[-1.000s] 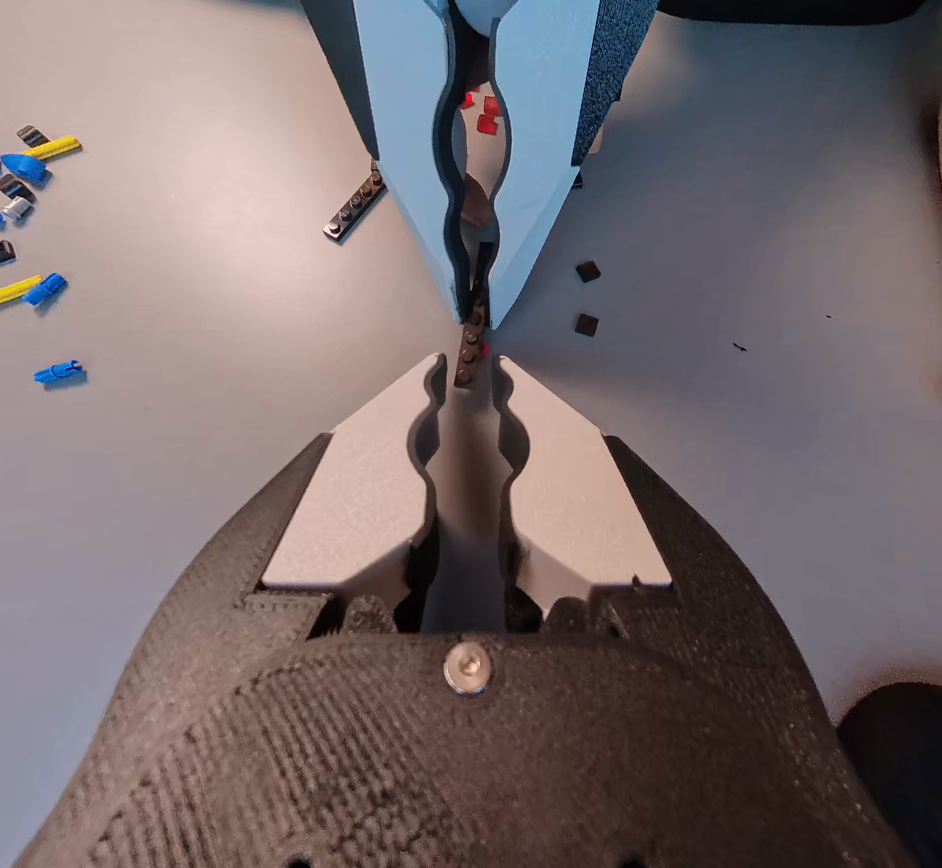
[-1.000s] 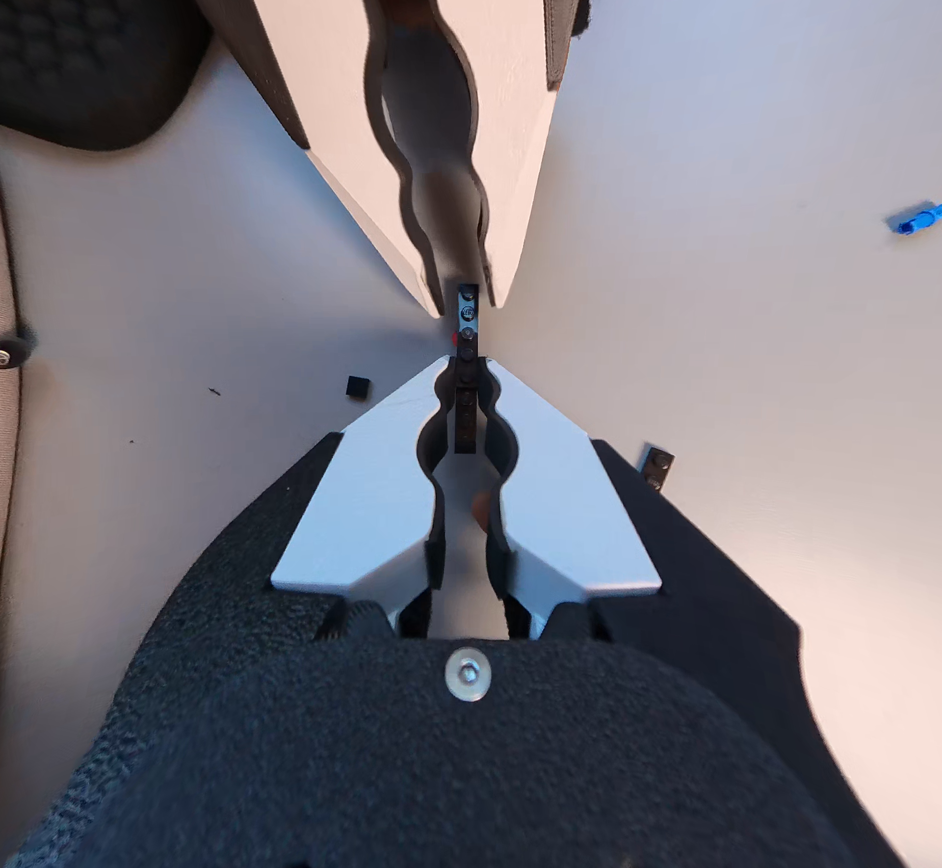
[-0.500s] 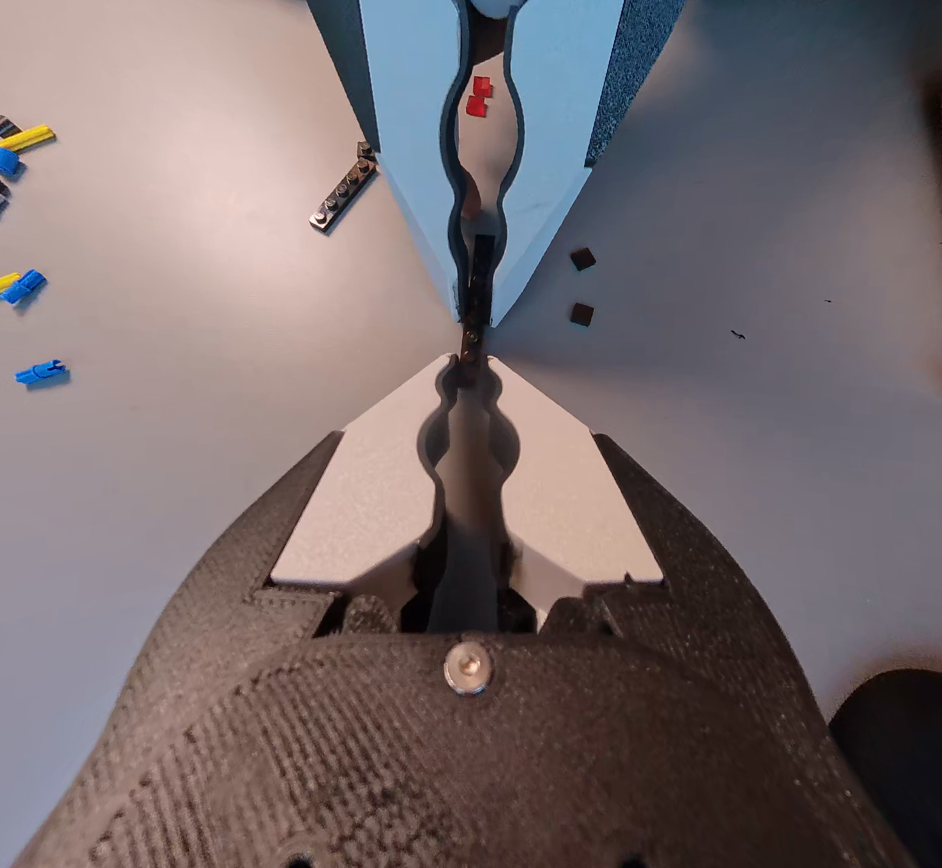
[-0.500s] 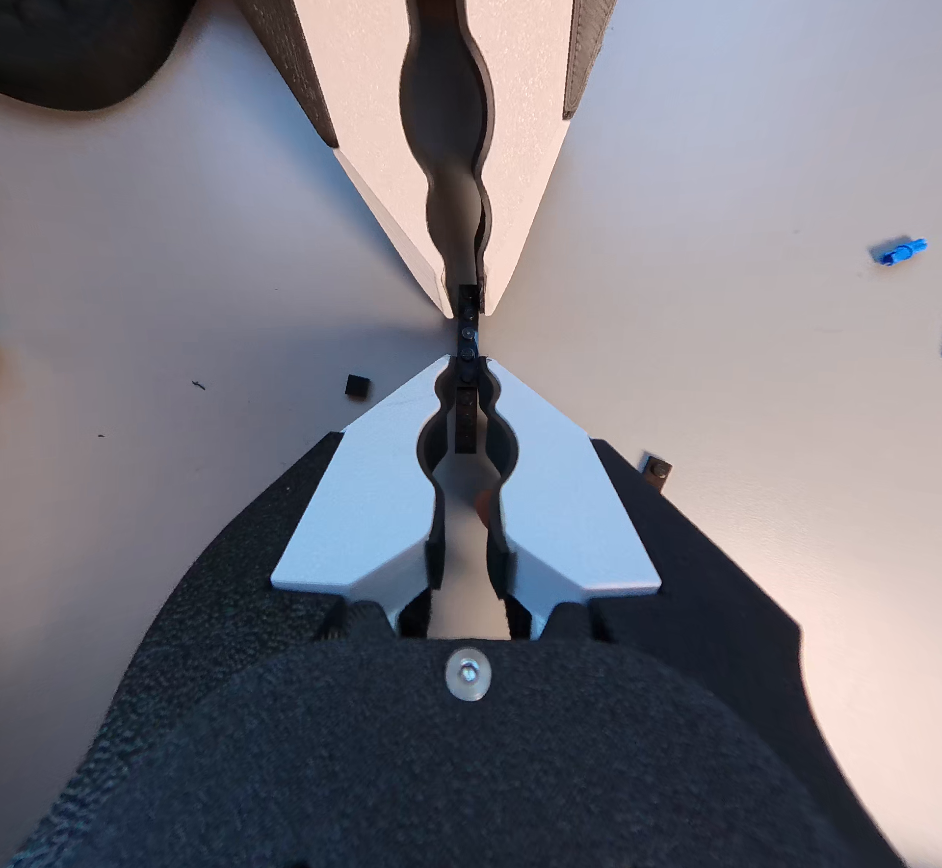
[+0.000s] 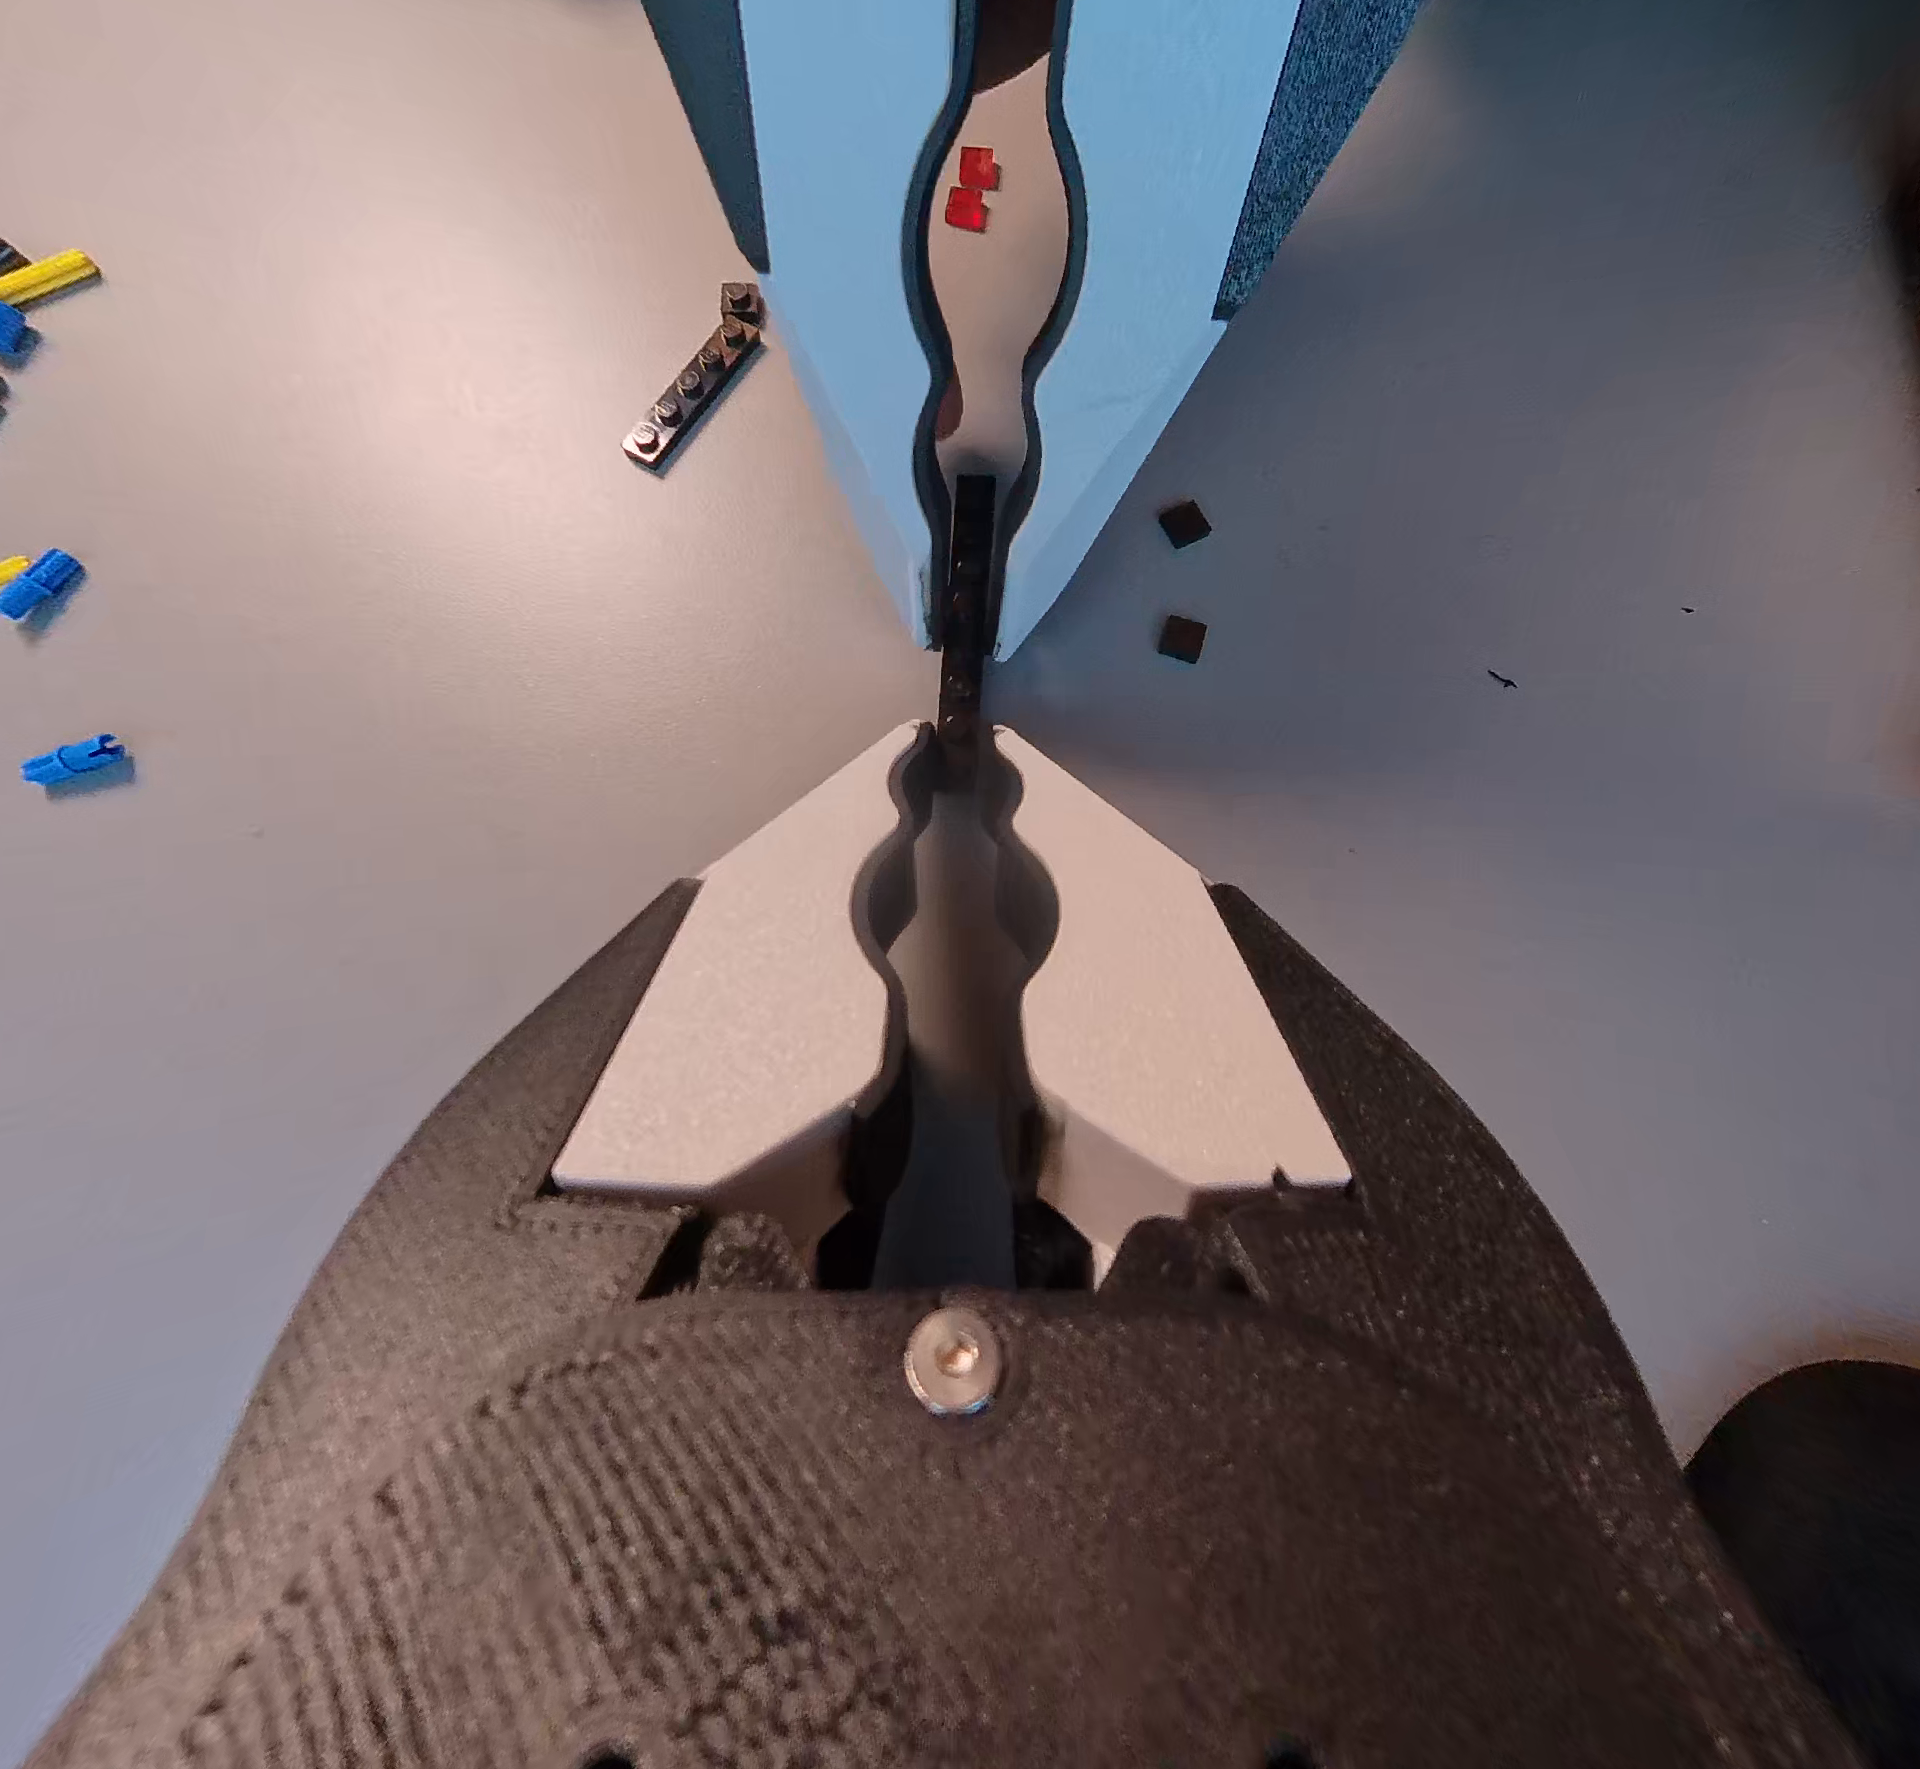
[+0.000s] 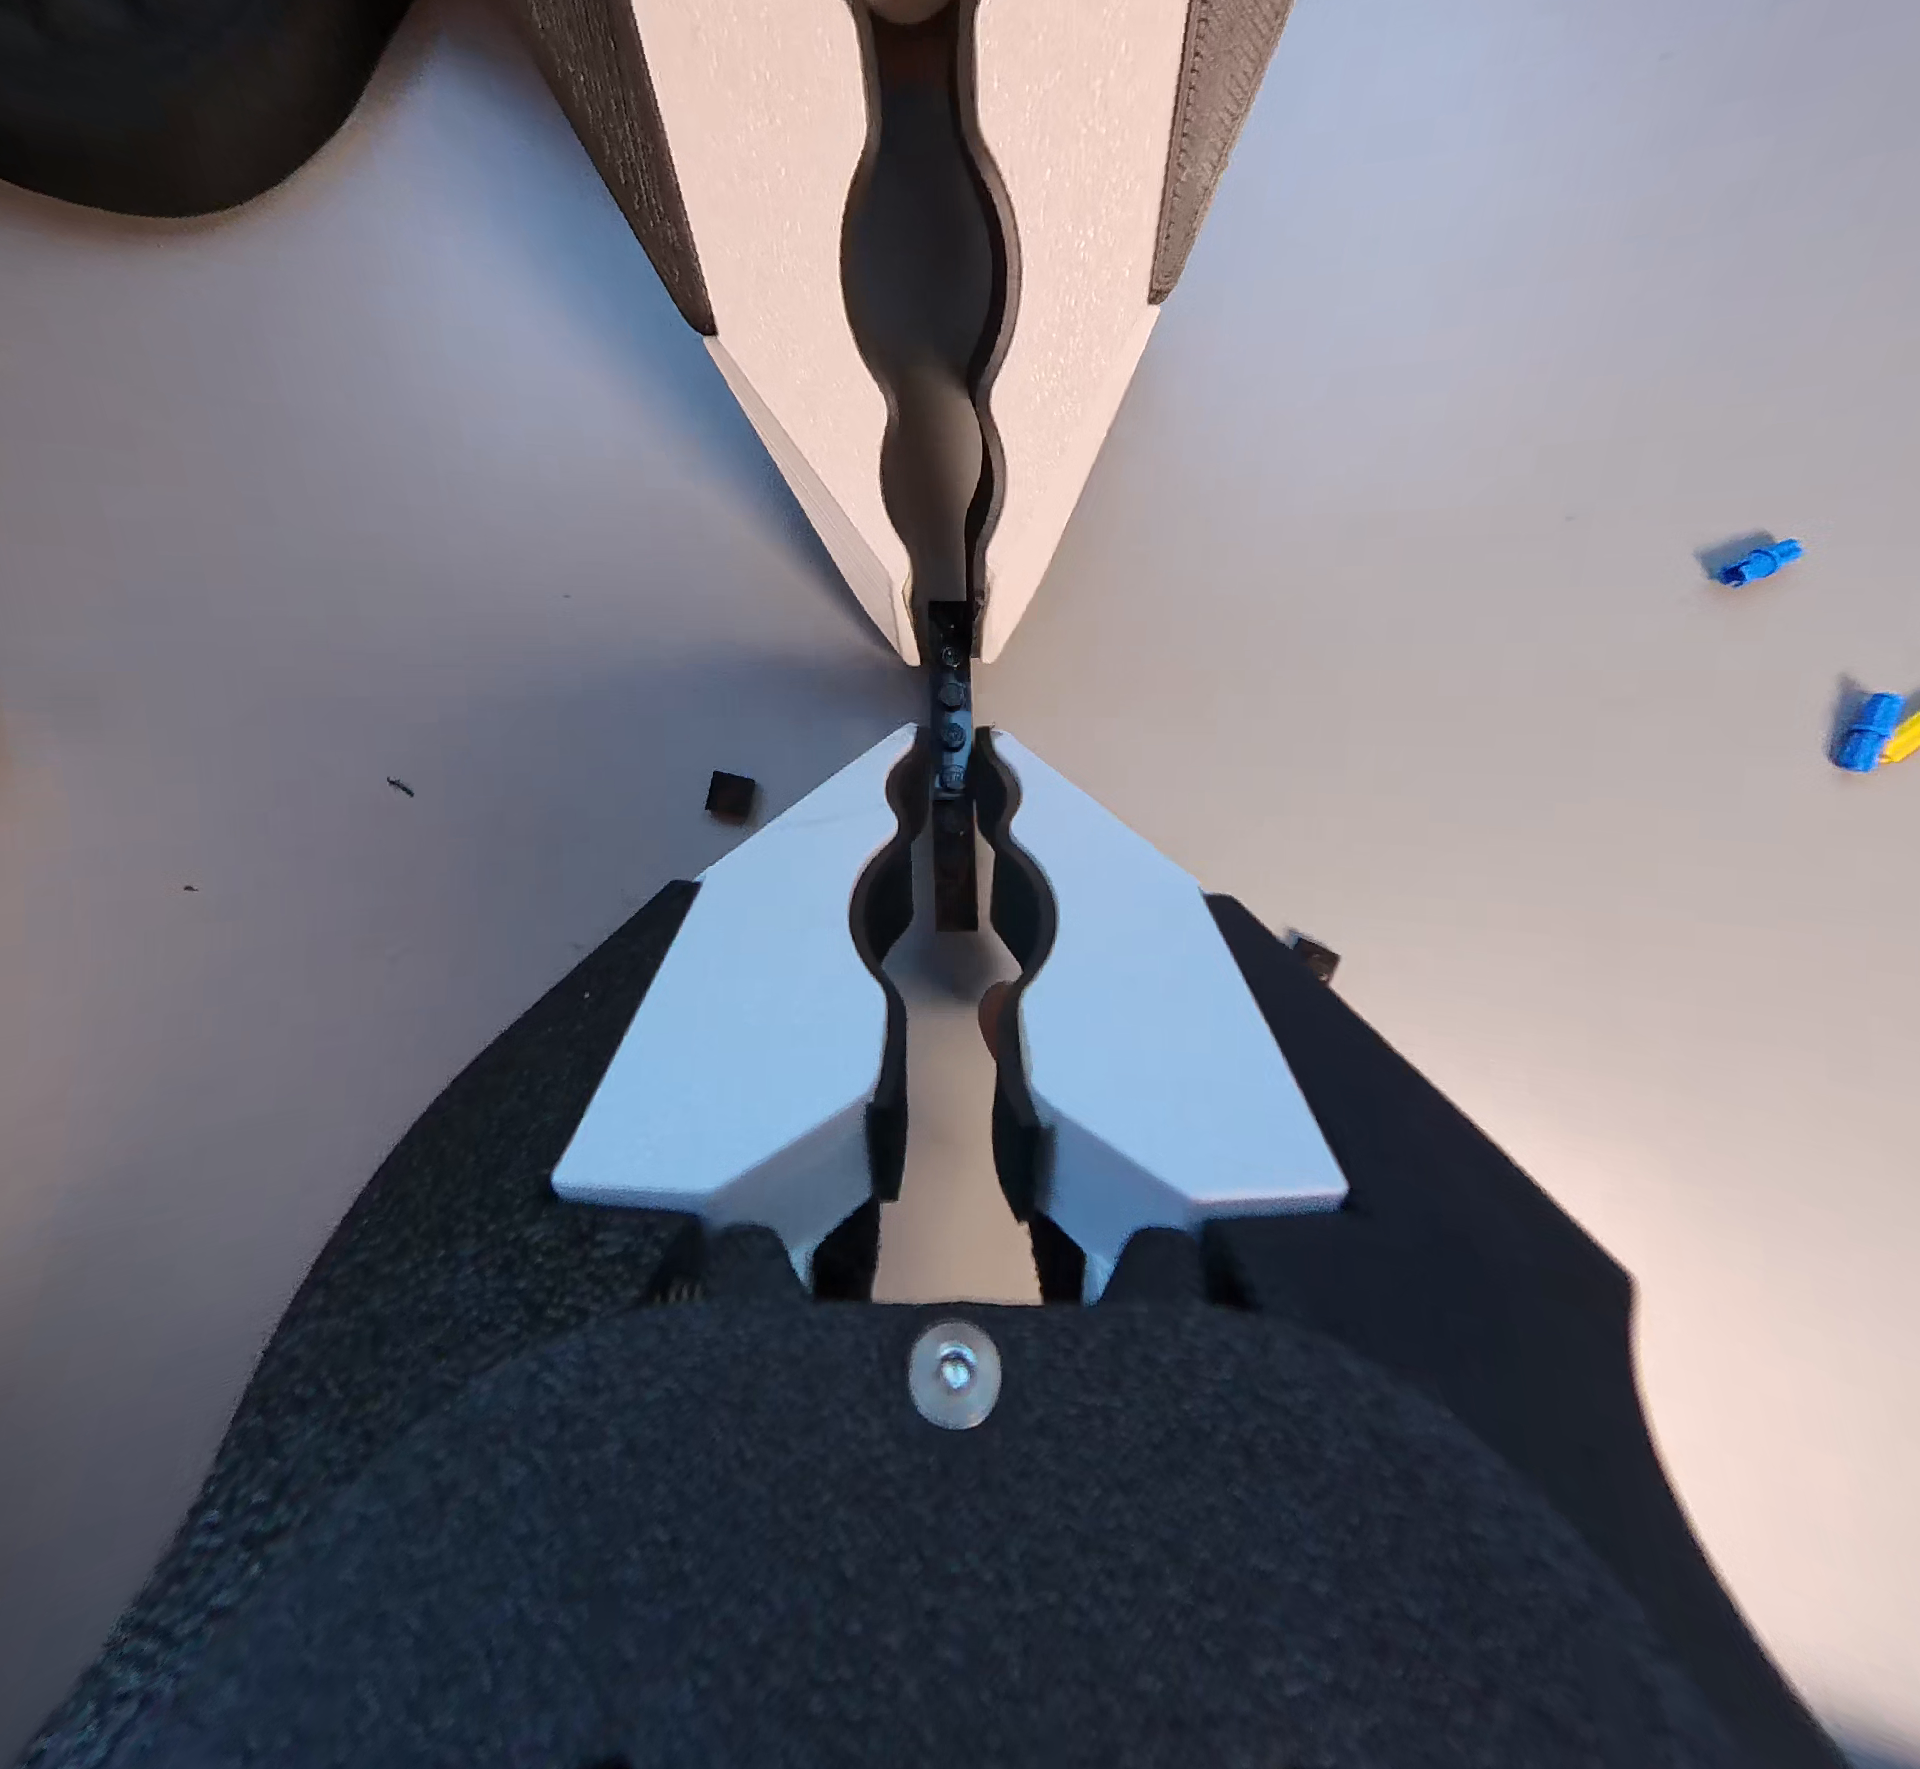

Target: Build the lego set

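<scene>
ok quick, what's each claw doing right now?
Left claw: closed on the near end of the thin black studded plate.
Right claw: closed on the plate's other end.

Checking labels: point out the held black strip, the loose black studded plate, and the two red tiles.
black strip (image 5: pixel 963 680): left wrist view, exposed middle.
studded plate (image 5: pixel 694 384): left wrist view, centre studs.
red tiles (image 5: pixel 968 209): left wrist view, lower tile.

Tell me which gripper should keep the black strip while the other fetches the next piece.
Right, probably. The black strip sits deep inside the right gripper, while the left gripper pinches only its end, so the left can release with less risk.
</scene>
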The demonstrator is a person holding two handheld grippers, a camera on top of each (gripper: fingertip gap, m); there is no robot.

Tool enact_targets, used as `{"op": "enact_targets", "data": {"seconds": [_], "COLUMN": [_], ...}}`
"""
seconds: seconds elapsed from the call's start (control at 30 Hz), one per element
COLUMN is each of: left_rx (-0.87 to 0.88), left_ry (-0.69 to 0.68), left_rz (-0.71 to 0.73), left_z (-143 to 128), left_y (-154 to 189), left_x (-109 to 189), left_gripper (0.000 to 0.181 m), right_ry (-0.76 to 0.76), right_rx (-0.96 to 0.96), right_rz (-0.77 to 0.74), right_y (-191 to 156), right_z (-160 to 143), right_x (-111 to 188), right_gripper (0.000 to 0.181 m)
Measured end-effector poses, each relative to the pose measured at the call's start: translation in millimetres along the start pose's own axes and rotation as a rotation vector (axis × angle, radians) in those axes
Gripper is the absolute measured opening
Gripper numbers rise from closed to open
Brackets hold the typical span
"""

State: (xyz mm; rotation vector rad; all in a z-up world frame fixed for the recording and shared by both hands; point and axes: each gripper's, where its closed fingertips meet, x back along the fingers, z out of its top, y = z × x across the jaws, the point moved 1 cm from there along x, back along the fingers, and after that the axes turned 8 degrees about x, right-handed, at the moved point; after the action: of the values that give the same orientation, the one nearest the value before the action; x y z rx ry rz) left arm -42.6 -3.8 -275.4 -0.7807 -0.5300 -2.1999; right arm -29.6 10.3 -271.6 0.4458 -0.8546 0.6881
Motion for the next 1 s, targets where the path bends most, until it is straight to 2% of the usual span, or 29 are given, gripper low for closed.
{"op": "enact_targets", "data": {"seconds": [0.4,0.7,1.0], "left_rx": [0.018,0.007,0.001], "left_ry": [0.005,-0.11,-0.149], "left_rz": [-0.006,0.011,-0.003], "left_z": [2.0,-1.6,-0.5], "left_y": [1.5,1.0,0.9], "left_x": [-1.3,-3.9,-4.6], "left_gripper": [0.006,0.006,0.006], "right_ry": [-0.028,-0.035,-0.026], "right_rx": [-0.004,-0.026,-0.053], "right_rz": [0.014,0.016,0.027], "right_y": [-1.5,-0.4,-1.1], "right_z": [-1.5,0.6,0.0], "right_x": [-1.4,-3.0,-3.8], "right_gripper": [0.005,0.005,0.006]}}
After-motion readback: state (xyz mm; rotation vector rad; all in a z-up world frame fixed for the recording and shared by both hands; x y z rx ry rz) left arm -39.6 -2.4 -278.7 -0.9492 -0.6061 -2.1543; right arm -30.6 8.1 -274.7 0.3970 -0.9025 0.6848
